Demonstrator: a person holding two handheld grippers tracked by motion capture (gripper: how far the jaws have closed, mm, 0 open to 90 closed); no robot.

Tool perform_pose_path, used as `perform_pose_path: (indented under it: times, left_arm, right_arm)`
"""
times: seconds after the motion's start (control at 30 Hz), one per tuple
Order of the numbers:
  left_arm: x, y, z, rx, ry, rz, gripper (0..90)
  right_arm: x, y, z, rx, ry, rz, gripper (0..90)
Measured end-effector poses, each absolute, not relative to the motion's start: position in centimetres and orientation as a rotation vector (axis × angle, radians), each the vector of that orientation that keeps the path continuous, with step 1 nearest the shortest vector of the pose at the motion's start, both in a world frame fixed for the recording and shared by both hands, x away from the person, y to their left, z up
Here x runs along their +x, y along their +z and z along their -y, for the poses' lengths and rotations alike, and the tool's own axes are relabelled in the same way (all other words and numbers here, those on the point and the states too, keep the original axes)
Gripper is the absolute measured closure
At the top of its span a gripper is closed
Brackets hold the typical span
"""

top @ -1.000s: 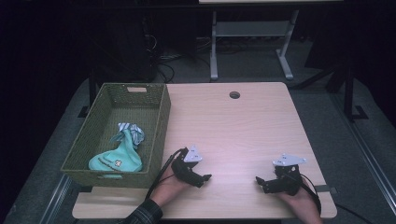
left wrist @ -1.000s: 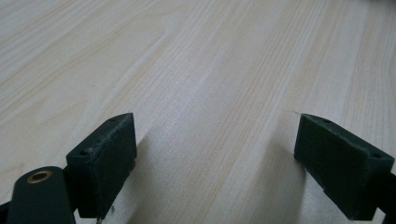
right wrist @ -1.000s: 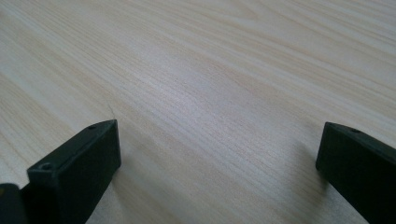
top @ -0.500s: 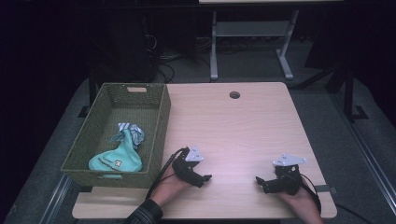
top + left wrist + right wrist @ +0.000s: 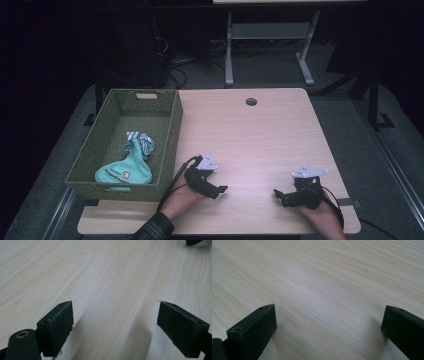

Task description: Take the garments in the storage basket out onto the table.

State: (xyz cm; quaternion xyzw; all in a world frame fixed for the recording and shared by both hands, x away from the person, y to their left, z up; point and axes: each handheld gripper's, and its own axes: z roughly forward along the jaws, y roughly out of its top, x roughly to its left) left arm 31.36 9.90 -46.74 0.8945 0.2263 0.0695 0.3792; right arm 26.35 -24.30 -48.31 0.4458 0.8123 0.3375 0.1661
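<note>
- High view: the left gripper (image 5: 220,190) and right gripper (image 5: 278,194) rest near the table's (image 5: 260,135) front edge, well apart from the basket (image 5: 170,130) at its left edge, which holds a cloth bundle (image 5: 127,167).
- Gripper views: both jaw pairs stand spread over bare wood.

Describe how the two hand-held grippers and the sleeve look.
Both are black. The left hand-held gripper and right hand-held gripper each carry a grey three-cornered plate on top and trail a black cable. Their jaws are flat rectangular black blocks with small holes. The left sleeve is dark plaid.
</note>
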Motion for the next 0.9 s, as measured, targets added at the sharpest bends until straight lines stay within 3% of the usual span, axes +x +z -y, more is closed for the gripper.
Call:
perform_pose_path:
  times: [0.9]
  left_arm:
    - [31.8,-45.0,-10.7,2.275,0.170,-0.588,13.0]
  right_arm:
    - [26.4,-48.3,24.3,1.270,0.960,-2.314,0.0]
